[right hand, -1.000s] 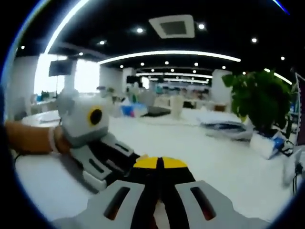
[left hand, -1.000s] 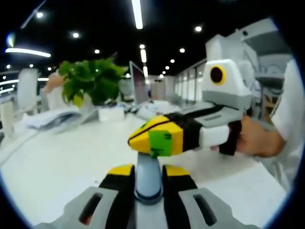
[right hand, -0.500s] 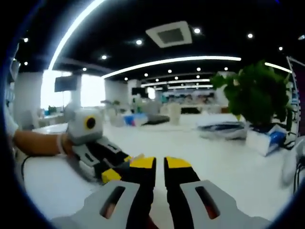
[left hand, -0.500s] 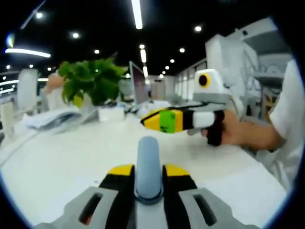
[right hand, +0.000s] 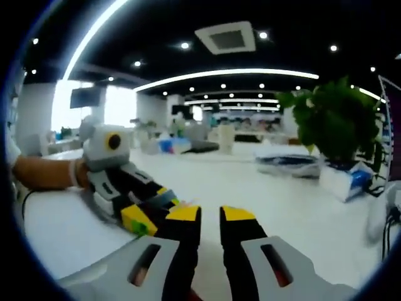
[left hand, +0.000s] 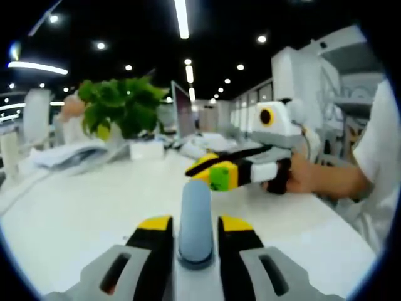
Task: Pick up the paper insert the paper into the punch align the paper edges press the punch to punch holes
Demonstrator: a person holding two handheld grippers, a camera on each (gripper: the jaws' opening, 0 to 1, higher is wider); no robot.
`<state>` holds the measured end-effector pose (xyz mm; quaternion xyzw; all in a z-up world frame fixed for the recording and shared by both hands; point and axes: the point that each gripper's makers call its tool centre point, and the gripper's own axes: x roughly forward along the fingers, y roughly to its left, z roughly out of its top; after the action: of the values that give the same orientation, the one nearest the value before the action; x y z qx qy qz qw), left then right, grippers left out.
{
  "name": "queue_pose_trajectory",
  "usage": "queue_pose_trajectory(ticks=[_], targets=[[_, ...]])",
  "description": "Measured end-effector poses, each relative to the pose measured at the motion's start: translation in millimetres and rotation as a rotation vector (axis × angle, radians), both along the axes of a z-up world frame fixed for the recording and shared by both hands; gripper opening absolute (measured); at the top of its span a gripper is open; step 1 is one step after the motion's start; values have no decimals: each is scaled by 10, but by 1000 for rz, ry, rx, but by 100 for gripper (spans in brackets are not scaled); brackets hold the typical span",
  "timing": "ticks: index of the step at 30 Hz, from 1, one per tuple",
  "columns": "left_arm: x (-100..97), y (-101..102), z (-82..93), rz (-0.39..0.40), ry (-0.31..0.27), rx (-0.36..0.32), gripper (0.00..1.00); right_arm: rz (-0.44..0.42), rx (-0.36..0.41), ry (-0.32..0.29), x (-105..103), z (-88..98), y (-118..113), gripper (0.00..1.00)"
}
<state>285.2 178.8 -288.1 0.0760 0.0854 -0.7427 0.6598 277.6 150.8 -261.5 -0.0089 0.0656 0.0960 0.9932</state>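
A blue-grey rounded handle (left hand: 195, 200) stands upright between the yellow-tipped jaws of my left gripper (left hand: 195, 224). The jaws flank it with a thin gap on each side. My right gripper (left hand: 210, 172) hovers beyond it over the white table (left hand: 75, 213), held by a hand, its jaws a little apart and holding nothing. In the right gripper view, my right gripper (right hand: 210, 214) is open at the bottom. My left gripper (right hand: 153, 210) lies just left of it with the blue-grey handle (right hand: 169, 202) at its tips. The body of the punch and the paper are hidden.
A green potted plant (left hand: 119, 106) stands at the back of the table beside a stack of papers (left hand: 66, 157). The plant (right hand: 335, 125) and a paper stack (right hand: 285, 164) are also in the right gripper view. A person's arm (left hand: 338, 179) reaches in from the right.
My right gripper has lifted off the top of the blue-grey handle, drawn back and gone from shut to open. My left gripper's jaws have spread slightly around the handle.
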Motion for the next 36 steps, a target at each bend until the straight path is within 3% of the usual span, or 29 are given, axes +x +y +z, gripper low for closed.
queue_pose_trajectory(ticks=[5,17,21,24,27,30,36], targets=[[-14,-10,29,-4,9,-14,51,-11,24,9,7,-20,-35,16],[42,-12,228,13,51,-77,58,-29,50,16,11,-41,-107,19],[-11,-9,362,3,-16,-76,61,-35,65,21,13,-49,-137,20],[-44,27,545,0,-22,-101,62,-37,59,21,26,-49,-151,21],[-63,173,667,1,-46,-98,62,-35,58,23,27,-52,-158,22],[-63,408,684,9,-39,-94,62,-33,76,15,25,-36,-168,23],[5,1012,372,78,-3,-31,60,-33,85,12,25,-29,-165,24]])
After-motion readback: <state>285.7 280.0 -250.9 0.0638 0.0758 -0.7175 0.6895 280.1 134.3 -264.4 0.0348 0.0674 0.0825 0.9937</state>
